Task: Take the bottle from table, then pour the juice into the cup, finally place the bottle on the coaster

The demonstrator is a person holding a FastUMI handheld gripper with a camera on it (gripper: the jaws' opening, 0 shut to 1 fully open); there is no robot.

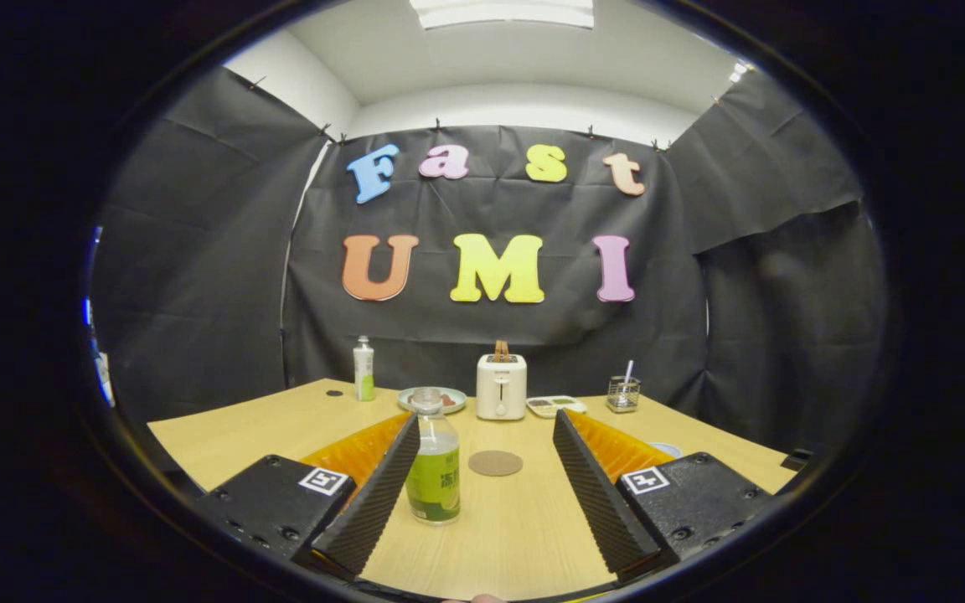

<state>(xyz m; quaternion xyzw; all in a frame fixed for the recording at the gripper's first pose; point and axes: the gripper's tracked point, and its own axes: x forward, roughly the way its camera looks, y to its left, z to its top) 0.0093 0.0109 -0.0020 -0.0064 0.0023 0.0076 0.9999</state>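
Two fingers of the tongs stand spread wide over the table, gripping nothing. Between them, up against the left finger, the bottle stands upright, cap off, green label, juice in its lower part. Just beyond it lies the round coaster. Farther back sit a toaster, a plate, a second bottle, a small tray and a wire holder.

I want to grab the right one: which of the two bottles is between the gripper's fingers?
The clear, cap-less bottle with green label and juice, standing by the open gripper's left finger; the white-and-green bottle stands far back by the wall.
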